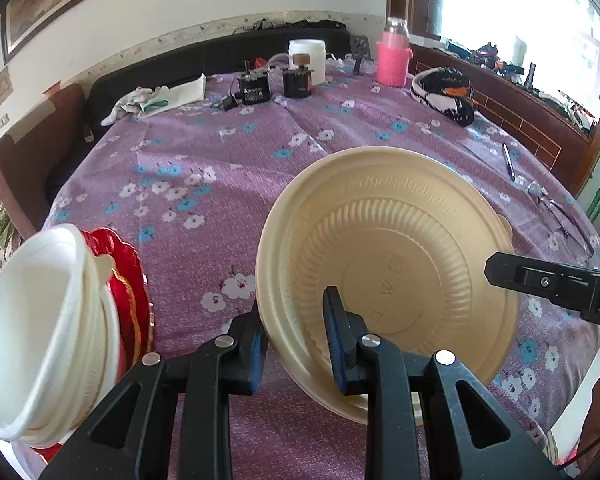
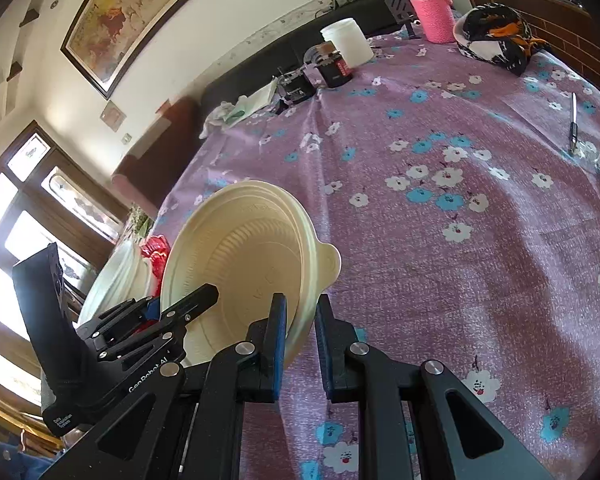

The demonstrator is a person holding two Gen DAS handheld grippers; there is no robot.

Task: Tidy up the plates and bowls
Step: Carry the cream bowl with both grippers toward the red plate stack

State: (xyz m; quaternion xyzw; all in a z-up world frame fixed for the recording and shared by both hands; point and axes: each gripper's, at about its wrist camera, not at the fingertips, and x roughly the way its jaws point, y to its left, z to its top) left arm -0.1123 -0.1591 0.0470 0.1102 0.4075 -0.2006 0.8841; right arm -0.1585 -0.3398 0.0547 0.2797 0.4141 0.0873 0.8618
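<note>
A beige ribbed bowl (image 1: 392, 264) is held tilted above the purple flowered tablecloth (image 1: 204, 184). My left gripper (image 1: 296, 320) is shut on its near rim, one finger inside and one outside. My right gripper (image 2: 300, 320) is shut on the rim of the same beige bowl (image 2: 244, 264) from the other side; a finger of it (image 1: 540, 280) shows at the right of the left wrist view. A stack of white bowls (image 1: 40, 328) lies tilted at the left on a red plate (image 1: 128, 280). In the right wrist view the white bowls (image 2: 116, 276) and red plate (image 2: 156, 252) sit behind the beige bowl.
At the far side stand a pink-sleeved bottle (image 1: 394, 60), a white jar (image 1: 307, 58), two small black devices (image 1: 274, 86), a white cloth (image 1: 160, 98) and a black-and-orange cap (image 1: 446, 92). A pen (image 1: 508, 160) and glasses (image 1: 556, 208) lie at the right.
</note>
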